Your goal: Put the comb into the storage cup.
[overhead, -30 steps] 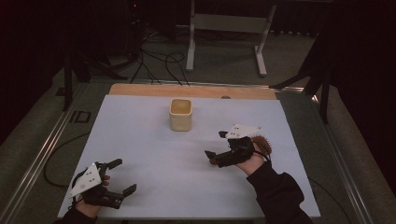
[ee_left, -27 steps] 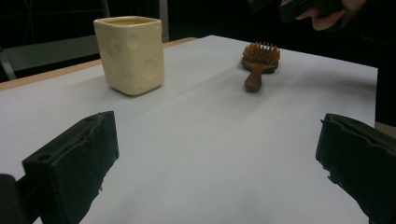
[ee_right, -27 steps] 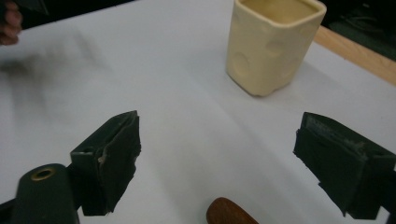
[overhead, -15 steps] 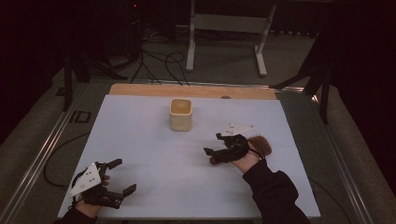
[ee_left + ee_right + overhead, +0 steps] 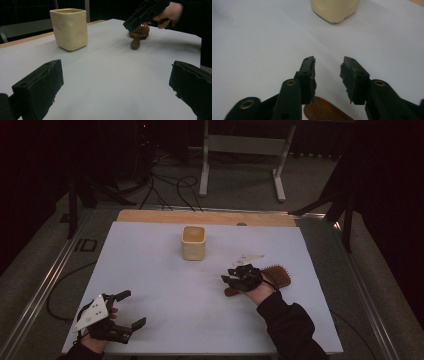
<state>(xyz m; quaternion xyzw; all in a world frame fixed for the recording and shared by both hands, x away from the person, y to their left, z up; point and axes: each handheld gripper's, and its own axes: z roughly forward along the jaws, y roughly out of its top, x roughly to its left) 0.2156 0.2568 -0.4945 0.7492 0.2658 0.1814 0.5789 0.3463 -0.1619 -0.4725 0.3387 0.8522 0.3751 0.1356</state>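
My right tongs (image 5: pixel 231 281) sit low over the handle of the wooden hairbrush (image 5: pixel 272 276), toward the right edge of the counter (image 5: pixel 150 260) and roughly midway between its near and far edges. Their jaws have just been closing and now stand partly apart, with a clear gap between them. In the right gripper view the rounded brown end of the brush handle (image 5: pixel 322 110) lies just below and behind the two pads (image 5: pixel 308 75); the pads do not press on it, so nothing is gripped. In the left gripper view the right tongs (image 5: pixel 135 23) hang directly above the brush (image 5: pixel 138 33), whose bristles face up and whose handle points toward the near left of the counter. Whether the jaws touch the handle cannot be determined.

My left tongs (image 5: pixel 127 312) are at the near left corner of the counter, jaws spread wide and holding nothing. In the left gripper view both black pads (image 5: pixel 40 87) stand far apart over bare white surface.

A cream square cup (image 5: pixel 193 242) stands upright near the middle of the far edge, well apart from both tongs and from the brush. In the right gripper view the cup's base (image 5: pixel 334 10) is straight ahead of the jaws, with open counter between.
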